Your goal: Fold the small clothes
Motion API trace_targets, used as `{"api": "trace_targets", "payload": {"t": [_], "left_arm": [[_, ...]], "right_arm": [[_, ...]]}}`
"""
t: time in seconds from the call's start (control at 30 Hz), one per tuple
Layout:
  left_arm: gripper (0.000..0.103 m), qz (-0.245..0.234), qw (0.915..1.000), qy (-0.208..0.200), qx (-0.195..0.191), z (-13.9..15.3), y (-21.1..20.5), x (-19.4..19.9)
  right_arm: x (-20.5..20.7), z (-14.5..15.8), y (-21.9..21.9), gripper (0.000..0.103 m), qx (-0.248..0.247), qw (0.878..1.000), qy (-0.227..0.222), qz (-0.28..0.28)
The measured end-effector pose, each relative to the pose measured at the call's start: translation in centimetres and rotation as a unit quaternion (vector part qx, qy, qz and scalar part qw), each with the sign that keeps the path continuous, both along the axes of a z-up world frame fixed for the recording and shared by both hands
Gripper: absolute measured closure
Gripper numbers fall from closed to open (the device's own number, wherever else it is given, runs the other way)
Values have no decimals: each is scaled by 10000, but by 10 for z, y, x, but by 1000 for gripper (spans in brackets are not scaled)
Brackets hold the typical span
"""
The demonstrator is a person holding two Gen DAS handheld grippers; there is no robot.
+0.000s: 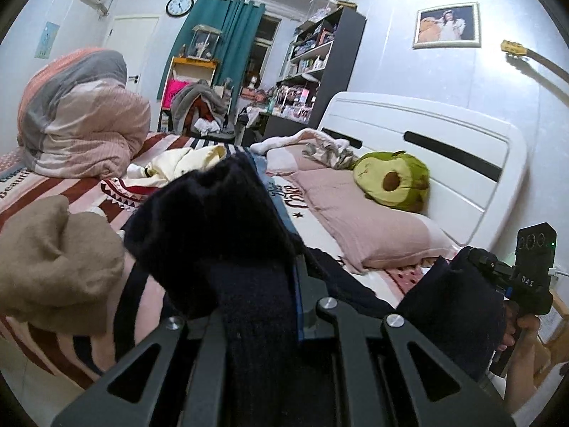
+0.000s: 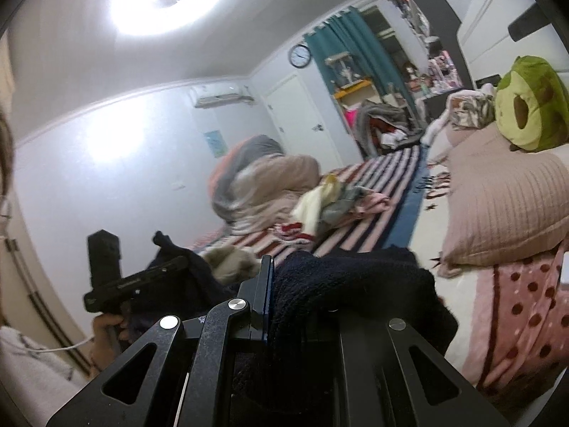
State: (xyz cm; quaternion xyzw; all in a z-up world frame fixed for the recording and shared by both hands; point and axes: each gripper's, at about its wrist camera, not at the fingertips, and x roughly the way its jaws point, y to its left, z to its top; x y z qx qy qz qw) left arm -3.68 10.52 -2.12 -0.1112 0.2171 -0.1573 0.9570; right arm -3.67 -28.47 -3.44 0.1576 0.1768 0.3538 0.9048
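Observation:
A dark navy knit garment [image 1: 213,235] is stretched between both grippers, lifted above the bed. My left gripper [image 1: 256,284] is shut on one end of it; the cloth bunches up over the fingers and hides the tips. My right gripper [image 2: 284,284] is shut on the other end [image 2: 348,284], with one blue-edged finger [image 2: 265,284] showing beside the cloth. The right gripper also shows in the left wrist view [image 1: 498,284] at the right, and the left gripper shows in the right wrist view [image 2: 135,281] at the left. A tan garment [image 1: 53,263] lies on the bed beside the left gripper.
The striped bedsheet [image 1: 117,185] carries a pile of loose clothes [image 2: 330,203], a rolled quilt [image 1: 81,124], a pink pillow [image 1: 362,213] and a green avocado plush [image 1: 394,181]. A white headboard [image 1: 426,149] stands at the right. Shelves [image 1: 313,60] stand at the back.

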Motion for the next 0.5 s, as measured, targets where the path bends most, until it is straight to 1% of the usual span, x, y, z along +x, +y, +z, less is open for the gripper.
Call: {"api": "trace_targets", "payload": {"t": [0.13,0.23,0.4,0.5], "left_arm": [[96,44,9998,199,27,-14,0,45],[96,81,9994,322,125,-25,0,79],[98,162,9983,476,300,-38,1,131],[98,237,9978,498,375,-44,5,158]], "right_arm": [[44,-12,5,98,-292,9987,239,-344],[73,-21,6,98,-534,9964,382,-545],[115,-32,7,98,-779,9927,474,-785],[142,-37,6,98,-919,9900,500,-943]]}}
